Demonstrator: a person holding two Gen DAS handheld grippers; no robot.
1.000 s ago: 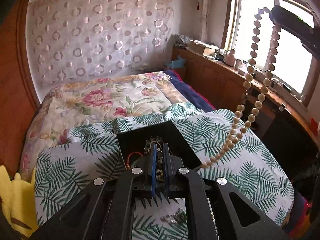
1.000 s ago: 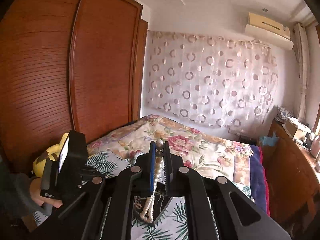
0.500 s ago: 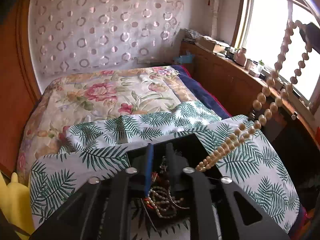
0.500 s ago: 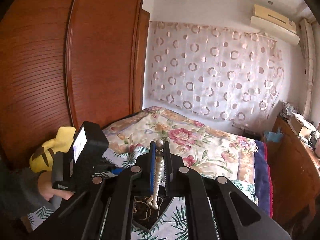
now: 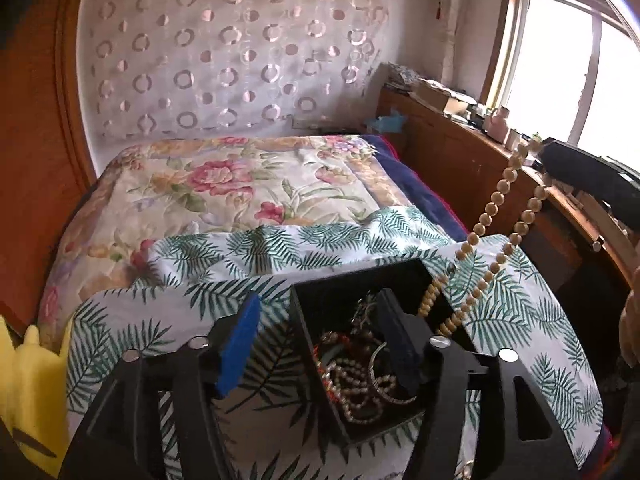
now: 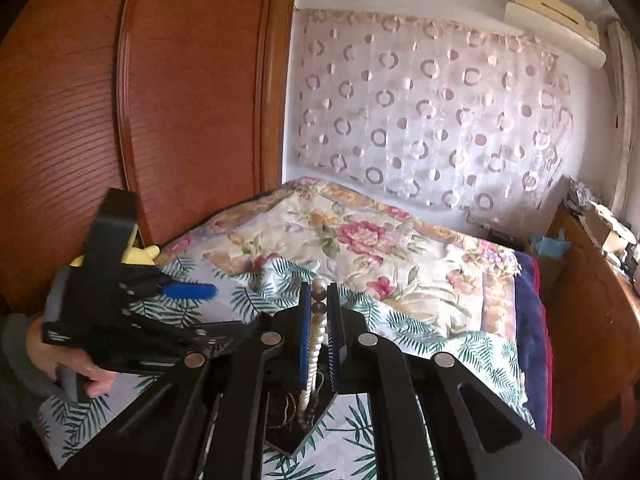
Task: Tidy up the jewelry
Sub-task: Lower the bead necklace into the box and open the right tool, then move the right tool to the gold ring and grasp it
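A black open box (image 5: 320, 292) with a tangle of jewelry (image 5: 356, 376) sits on a fern-print cloth on the bed. My left gripper (image 5: 316, 320) is open, its fingers straddling the box's left wall, one finger inside. A long cream bead necklace (image 5: 492, 208) hangs from my right gripper (image 5: 576, 168) down into the box. In the right wrist view my right gripper (image 6: 319, 304) is shut on the necklace (image 6: 316, 344), which dangles into the box (image 6: 296, 428) below. The left gripper (image 6: 188, 291) shows there at the left.
A flowered bedspread (image 5: 240, 184) covers the bed beyond the fern-print cloth (image 5: 248, 256). A yellow plush toy (image 5: 24, 384) lies at the left edge. A wooden wardrobe (image 6: 160, 120) stands left, and a wooden counter (image 5: 460, 148) with clutter runs under the window at right.
My left gripper has opened wide and dropped over the box's left wall. My right gripper has lowered with the necklace, so more of it now lies in the box.
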